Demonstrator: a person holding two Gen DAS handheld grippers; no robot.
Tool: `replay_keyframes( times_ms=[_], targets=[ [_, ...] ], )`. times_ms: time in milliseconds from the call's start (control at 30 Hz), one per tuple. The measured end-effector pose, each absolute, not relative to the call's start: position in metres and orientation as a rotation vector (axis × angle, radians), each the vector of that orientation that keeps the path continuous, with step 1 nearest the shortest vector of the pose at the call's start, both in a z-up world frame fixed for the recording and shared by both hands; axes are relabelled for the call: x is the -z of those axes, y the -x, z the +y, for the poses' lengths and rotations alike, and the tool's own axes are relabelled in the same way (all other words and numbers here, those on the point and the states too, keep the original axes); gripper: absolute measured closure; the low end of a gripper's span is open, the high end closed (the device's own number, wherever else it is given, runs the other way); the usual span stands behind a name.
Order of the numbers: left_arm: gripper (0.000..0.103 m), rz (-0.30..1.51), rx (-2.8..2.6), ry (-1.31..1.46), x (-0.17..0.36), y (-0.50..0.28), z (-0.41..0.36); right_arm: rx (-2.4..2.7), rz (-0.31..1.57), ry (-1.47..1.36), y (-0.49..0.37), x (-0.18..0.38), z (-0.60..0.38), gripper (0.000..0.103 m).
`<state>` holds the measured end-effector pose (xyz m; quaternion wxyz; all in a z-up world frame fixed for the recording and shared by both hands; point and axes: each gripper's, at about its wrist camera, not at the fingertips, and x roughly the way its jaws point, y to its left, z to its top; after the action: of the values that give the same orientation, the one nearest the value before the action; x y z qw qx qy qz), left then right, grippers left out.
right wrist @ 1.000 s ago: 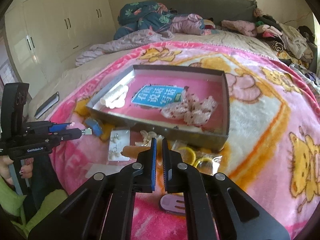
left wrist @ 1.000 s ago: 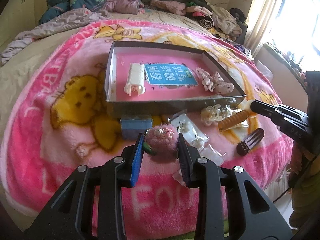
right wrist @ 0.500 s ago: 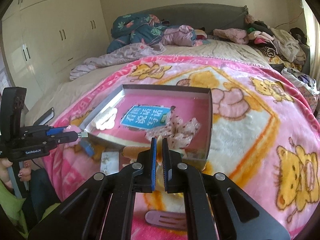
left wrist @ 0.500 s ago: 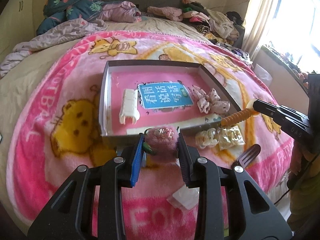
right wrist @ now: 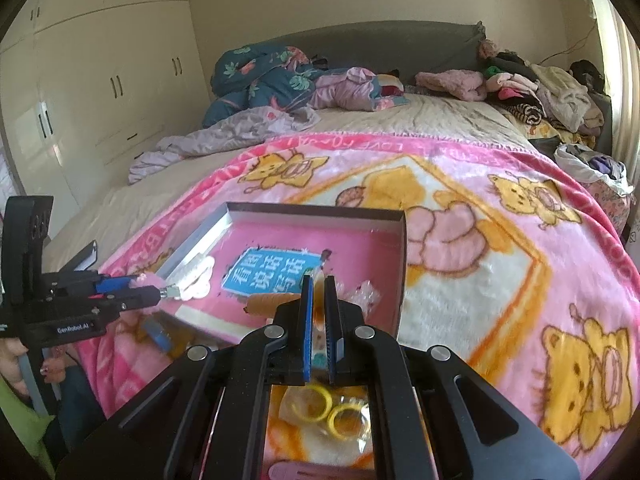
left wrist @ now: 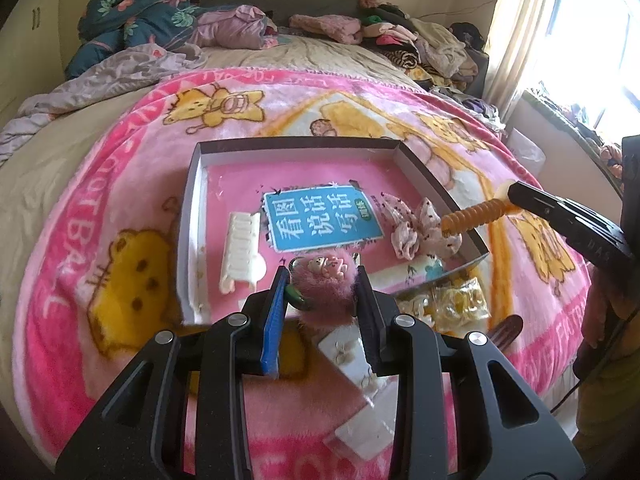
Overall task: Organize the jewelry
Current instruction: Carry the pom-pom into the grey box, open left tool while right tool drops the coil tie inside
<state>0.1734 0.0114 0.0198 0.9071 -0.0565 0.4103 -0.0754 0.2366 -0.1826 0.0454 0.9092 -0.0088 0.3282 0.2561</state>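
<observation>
A shallow open box point(left wrist: 191, 216) with a pink floor lies on the pink cartoon blanket. My left gripper point(left wrist: 322, 276) is shut on a pink fuzzy hair ornament point(left wrist: 326, 294) with a tiny doll on top, hanging over the box's near edge. From the right, my right gripper point(left wrist: 515, 195) is shut on the pale end of an orange ridged hair clip point(left wrist: 474, 218) above the box's right wall. The right wrist view shows that gripper point(right wrist: 318, 285) pinching the clip point(right wrist: 268, 304) over the box point(right wrist: 402, 264), with the left gripper point(right wrist: 168, 290) at the left.
In the box lie a white comb clip point(left wrist: 240, 254), a blue printed card point(left wrist: 320, 220) and a dotted fabric bow point(left wrist: 416, 234). In front of it are bagged yellow rings point(right wrist: 320, 408), earring cards point(left wrist: 348, 356) and a brown clip point(left wrist: 508, 326). Clothes are piled by the headboard.
Both grippers have risen and moved forward toward the box, each still holding its item. The orange clip was lifted off the blanket and now hangs over the box's right wall.
</observation>
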Motion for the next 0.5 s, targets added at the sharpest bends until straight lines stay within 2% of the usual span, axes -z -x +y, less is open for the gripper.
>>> replay_keyframes(
  times_ms=[500],
  targets=[
    [0.078,0.873,0.160,0.124,-0.007,-0.216,0.006,-0.485,0.682,0.018,-0.280,-0.043,-0.179,0.097]
  ],
)
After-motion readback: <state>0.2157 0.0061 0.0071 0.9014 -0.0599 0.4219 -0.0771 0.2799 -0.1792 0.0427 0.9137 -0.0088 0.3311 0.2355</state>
